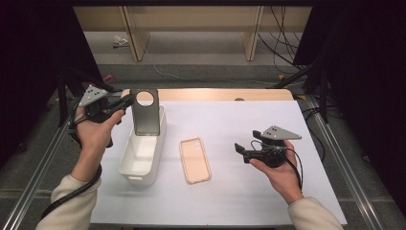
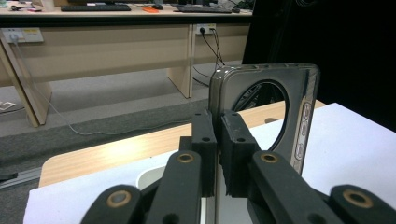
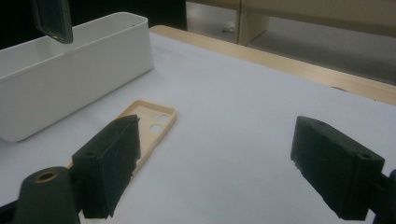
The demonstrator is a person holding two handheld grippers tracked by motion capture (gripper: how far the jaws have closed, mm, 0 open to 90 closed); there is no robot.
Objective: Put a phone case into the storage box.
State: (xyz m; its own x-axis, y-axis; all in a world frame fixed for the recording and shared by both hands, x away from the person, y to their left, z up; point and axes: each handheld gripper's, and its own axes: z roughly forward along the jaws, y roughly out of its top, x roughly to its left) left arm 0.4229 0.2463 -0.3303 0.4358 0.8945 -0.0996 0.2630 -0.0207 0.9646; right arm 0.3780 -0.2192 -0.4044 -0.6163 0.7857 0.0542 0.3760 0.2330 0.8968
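The dark smoky phone case (image 1: 145, 112) hangs upright above the far end of the white bin (image 1: 139, 165), its lower end dipping just inside the rim, pinched by one long edge near the round camera cut-out. That thin edge grip is the risk: if the case swings or its bottom corner knocks the bin wall on the way down, it could twist out of the pads and fall slanted across the rim, or outside onto the bench (image 1: 249, 124). The left hand-held gripper (image 2: 218, 140) is nearly closed, clamped on that case. The right hand-held gripper (image 3: 217, 161) stands wide apart and holds nothing, hovering over the white bench surface just beside the beige phone case (image 1: 194, 160), which lies flat near the bin
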